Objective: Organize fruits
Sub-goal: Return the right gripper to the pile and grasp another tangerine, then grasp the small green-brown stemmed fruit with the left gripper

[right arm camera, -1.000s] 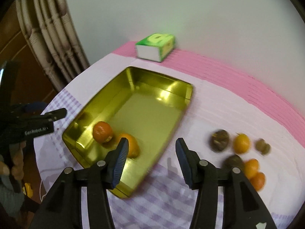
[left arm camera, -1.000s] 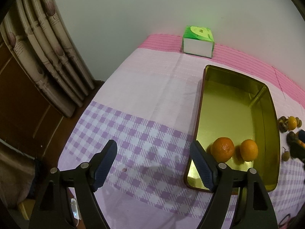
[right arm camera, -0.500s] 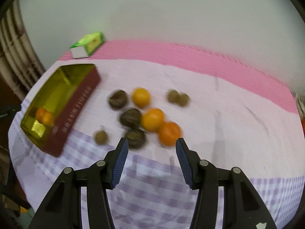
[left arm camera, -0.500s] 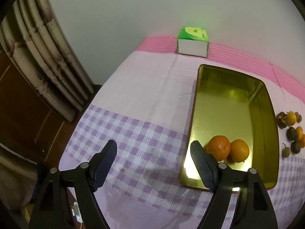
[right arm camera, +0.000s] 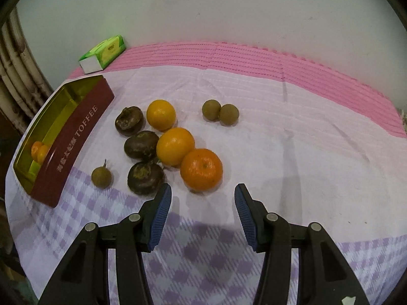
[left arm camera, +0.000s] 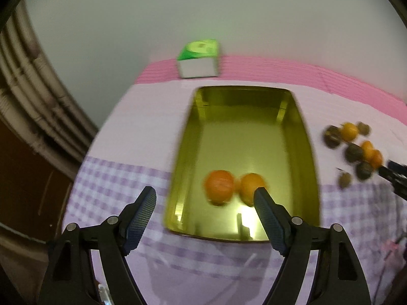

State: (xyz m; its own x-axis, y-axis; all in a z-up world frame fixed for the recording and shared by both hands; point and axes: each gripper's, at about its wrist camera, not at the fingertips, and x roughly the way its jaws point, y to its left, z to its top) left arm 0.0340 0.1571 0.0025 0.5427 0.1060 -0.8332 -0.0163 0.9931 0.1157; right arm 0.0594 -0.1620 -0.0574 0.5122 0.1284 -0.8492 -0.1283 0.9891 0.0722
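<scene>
The nearest orange (right arm camera: 201, 169) lies on the table (right arm camera: 292, 132) just ahead of the right tongs (right arm camera: 202, 204), which gape empty; picking it seems next, needing a lower, centred closing. Loose: three oranges, three dark fruits, three small brown ones. The tin (left arm camera: 311, 167) holds two oranges; left tongs (left arm camera: 204, 211) wide, empty.

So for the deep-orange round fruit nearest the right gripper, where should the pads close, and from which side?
Across its widest middle, coming down from above: the deep-orange round fruit sits stem-up just ahead of the open right gripper. A paler orange fruit touches its far-left side, so I'd put the pads left and right.
</scene>
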